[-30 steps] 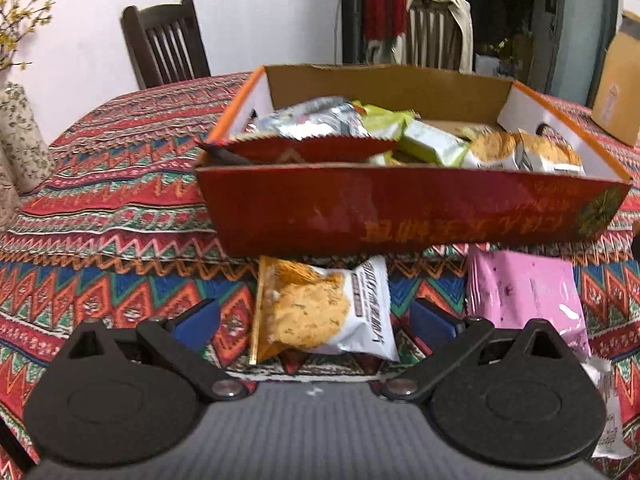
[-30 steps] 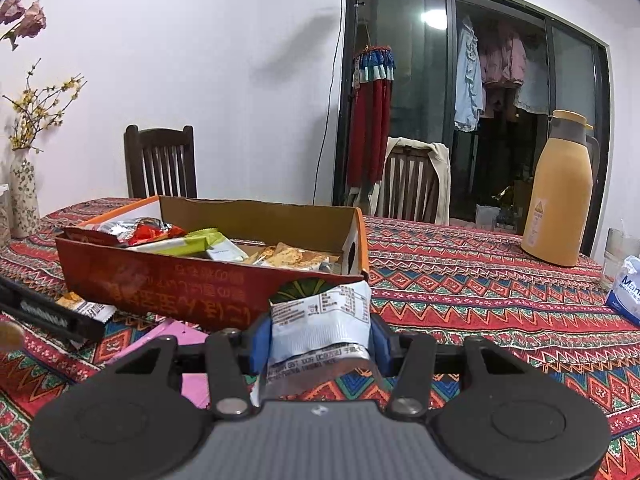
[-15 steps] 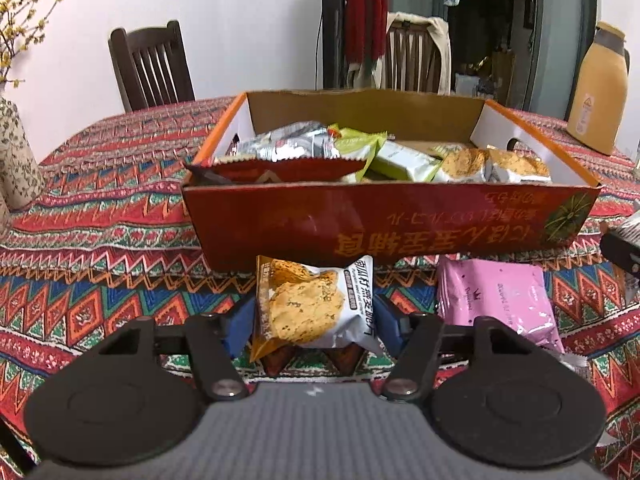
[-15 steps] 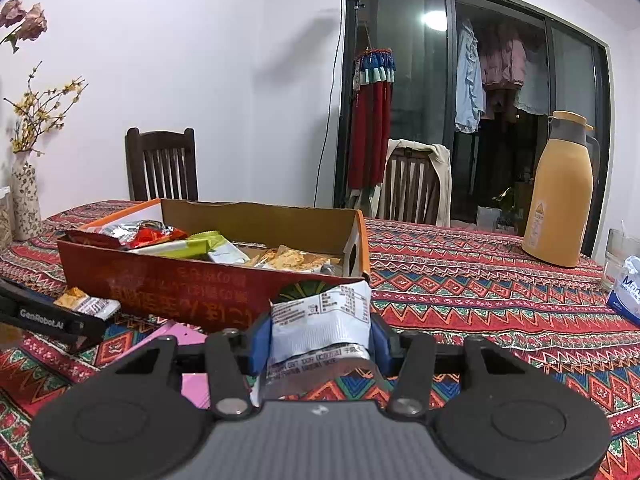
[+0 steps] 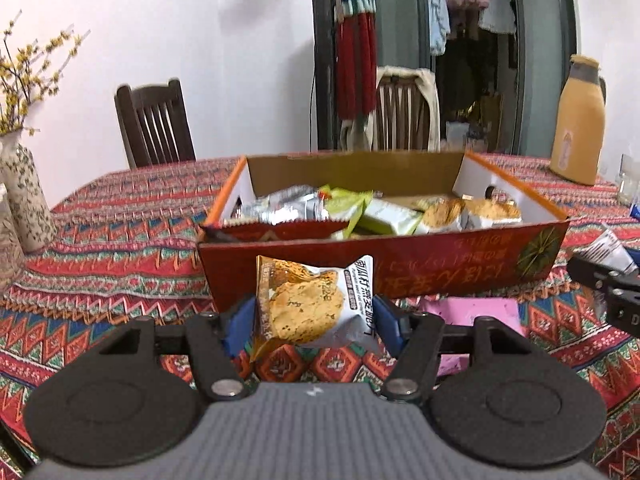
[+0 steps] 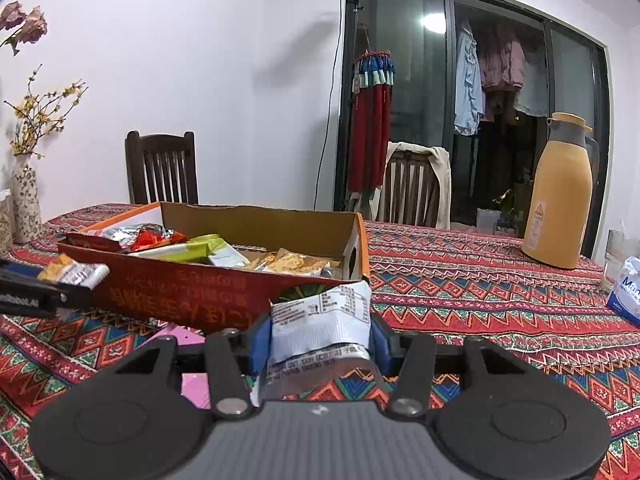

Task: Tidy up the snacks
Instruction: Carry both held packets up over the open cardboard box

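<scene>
The left gripper (image 5: 314,320) has its jaws pressed in on a cookie packet (image 5: 310,306), held above the patterned tablecloth (image 5: 100,248) just in front of the red snack box (image 5: 460,268); the right gripper (image 6: 318,342) likewise clamps a white packet (image 6: 320,320) near the box's front corner. A pink packet (image 5: 476,312) lies on the cloth against the box front. Inside the box sit silver, green and cookie packets, and beyond it stand a yellow thermos (image 6: 558,196) and a dark chair (image 6: 162,168).
</scene>
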Demonstrator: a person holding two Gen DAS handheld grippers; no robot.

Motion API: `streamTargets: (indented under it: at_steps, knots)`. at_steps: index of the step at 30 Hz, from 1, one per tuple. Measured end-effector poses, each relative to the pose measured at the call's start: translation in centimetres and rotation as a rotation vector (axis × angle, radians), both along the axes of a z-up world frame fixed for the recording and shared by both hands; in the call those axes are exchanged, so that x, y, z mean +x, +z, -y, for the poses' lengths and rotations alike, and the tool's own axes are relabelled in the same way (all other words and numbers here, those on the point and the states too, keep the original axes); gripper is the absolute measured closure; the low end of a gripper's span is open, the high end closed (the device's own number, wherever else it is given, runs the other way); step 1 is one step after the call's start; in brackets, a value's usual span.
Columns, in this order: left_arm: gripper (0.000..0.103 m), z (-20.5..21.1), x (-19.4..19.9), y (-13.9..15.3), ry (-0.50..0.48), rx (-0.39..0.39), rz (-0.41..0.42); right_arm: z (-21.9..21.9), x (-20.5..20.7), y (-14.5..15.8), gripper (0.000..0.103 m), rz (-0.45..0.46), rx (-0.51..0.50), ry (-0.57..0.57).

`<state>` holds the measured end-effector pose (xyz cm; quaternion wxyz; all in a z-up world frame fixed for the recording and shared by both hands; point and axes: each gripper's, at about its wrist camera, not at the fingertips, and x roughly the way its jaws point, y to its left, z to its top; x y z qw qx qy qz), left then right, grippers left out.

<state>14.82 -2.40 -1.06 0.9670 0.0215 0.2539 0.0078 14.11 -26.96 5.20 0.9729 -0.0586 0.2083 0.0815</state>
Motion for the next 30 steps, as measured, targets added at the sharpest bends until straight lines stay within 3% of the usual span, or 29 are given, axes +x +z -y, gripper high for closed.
streamTargets:
  at_steps: [17,30]
  knots:
    - [0.038,0.7,-2.2,5.4,-0.061,-0.023,0.155,-1.7,-0.3,4.0,0.053,0.089,0.022,0.032]
    - [0.038,0.4,1.7,9.9,-0.025,-0.080,0.243,-4.1,3.8,8.8,0.053,0.205,0.074,0.022]
